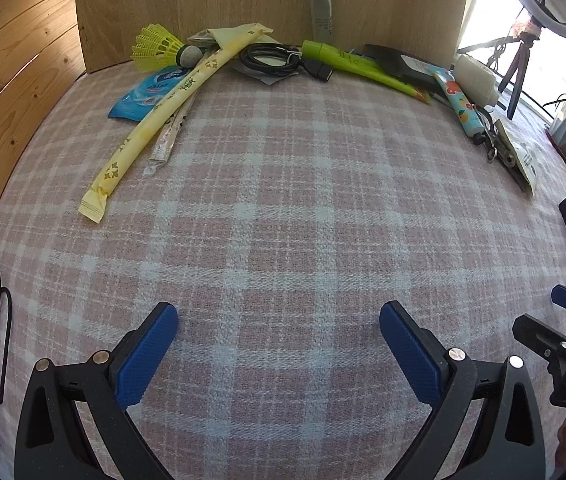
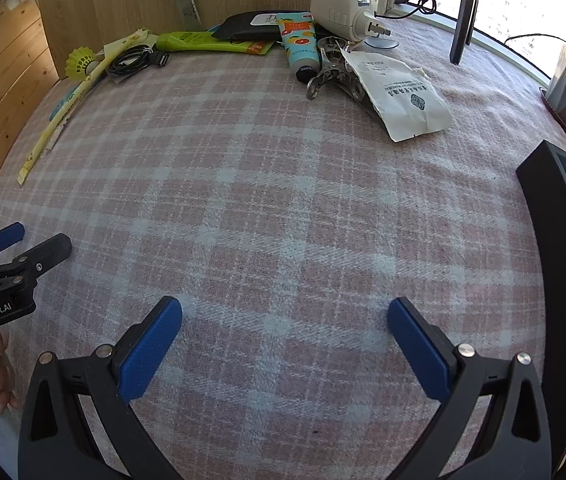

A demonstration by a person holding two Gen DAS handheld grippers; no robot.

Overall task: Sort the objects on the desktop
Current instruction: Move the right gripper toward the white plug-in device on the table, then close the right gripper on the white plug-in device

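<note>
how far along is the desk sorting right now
Done: possibly a little. The black bin at the right already holds some items, though how they got there isn't shown. In hand: nothing; the left gripper and right gripper hang open over bare cloth. Left: the whole back row, including the yellow shuttlecock, black cable, green pen, fruit-print tube and white packet.

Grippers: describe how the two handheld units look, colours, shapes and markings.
Both grippers, left and right, have black angular frames with triangular cut-outs and silver rivets. Their jaws carry blue ribbed pads. The left unit's body reads "GenRobot.AI" in white; the right unit's body shows a lettering fragment, "DAS". No sleeves show.
</note>
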